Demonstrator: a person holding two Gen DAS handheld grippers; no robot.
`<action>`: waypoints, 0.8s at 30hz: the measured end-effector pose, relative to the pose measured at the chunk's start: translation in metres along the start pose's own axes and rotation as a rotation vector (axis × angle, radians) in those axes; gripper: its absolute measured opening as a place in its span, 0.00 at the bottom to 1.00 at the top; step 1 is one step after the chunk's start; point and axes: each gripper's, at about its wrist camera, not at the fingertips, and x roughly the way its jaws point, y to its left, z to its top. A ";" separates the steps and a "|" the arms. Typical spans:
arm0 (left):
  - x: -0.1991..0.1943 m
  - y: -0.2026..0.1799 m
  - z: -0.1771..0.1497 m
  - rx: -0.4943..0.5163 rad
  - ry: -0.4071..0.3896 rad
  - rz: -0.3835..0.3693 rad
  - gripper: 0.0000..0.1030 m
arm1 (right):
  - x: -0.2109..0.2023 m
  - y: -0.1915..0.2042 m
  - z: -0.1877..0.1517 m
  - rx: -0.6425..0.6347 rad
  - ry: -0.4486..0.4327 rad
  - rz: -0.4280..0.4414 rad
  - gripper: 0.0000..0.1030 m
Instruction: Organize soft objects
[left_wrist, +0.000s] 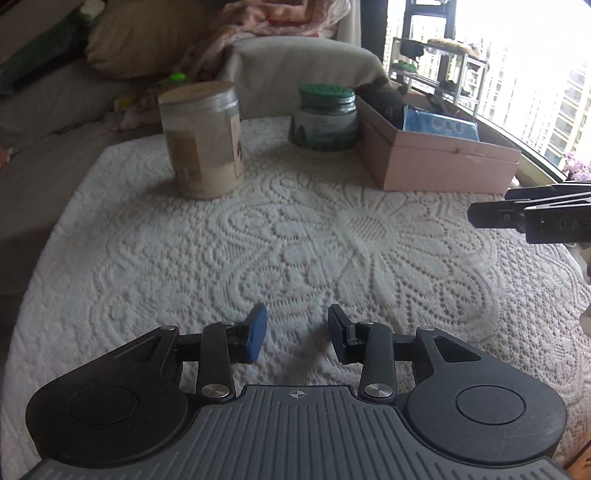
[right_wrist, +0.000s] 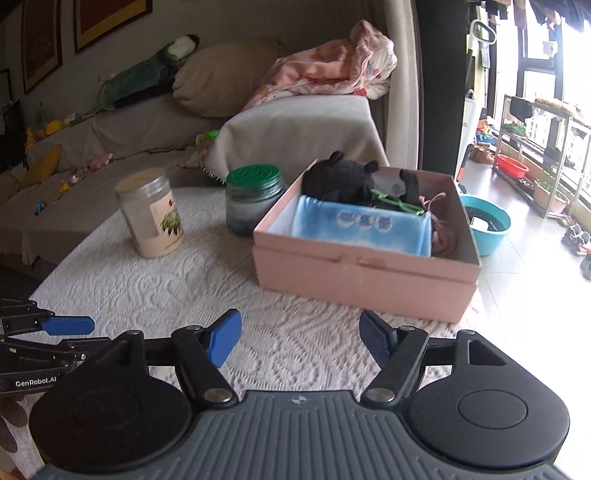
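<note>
A pink box (right_wrist: 354, 273) stands on the white lace tablecloth (right_wrist: 155, 288). Inside lie a black plush toy (right_wrist: 341, 179), a blue tissue pack (right_wrist: 364, 225) and a pinkish soft item (right_wrist: 443, 236) at the right side. The box also shows in the left wrist view (left_wrist: 443, 162), with the plush (left_wrist: 380, 98) and tissue pack (left_wrist: 439, 127) in it. My left gripper (left_wrist: 295, 332) is open and empty, low over the cloth; it also shows in the right wrist view (right_wrist: 66, 325). My right gripper (right_wrist: 299, 338) is open and empty, in front of the box.
A clear jar with a beige lid (right_wrist: 149, 216) and a green-lidded jar (right_wrist: 255, 199) stand left of the box. A sofa (right_wrist: 110, 129) with cushions and a pink blanket (right_wrist: 332, 66) lies behind. A blue basin (right_wrist: 487, 225) sits on the floor at right.
</note>
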 end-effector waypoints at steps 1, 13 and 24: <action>0.002 -0.006 0.000 0.008 -0.009 0.004 0.43 | 0.007 0.005 -0.004 -0.014 0.026 -0.003 0.69; 0.030 -0.050 0.011 -0.040 -0.103 0.036 0.49 | 0.040 -0.022 -0.032 0.074 0.070 -0.127 0.97; 0.037 -0.062 0.014 -0.068 -0.124 0.118 0.49 | 0.044 -0.020 -0.036 0.059 0.019 -0.139 1.00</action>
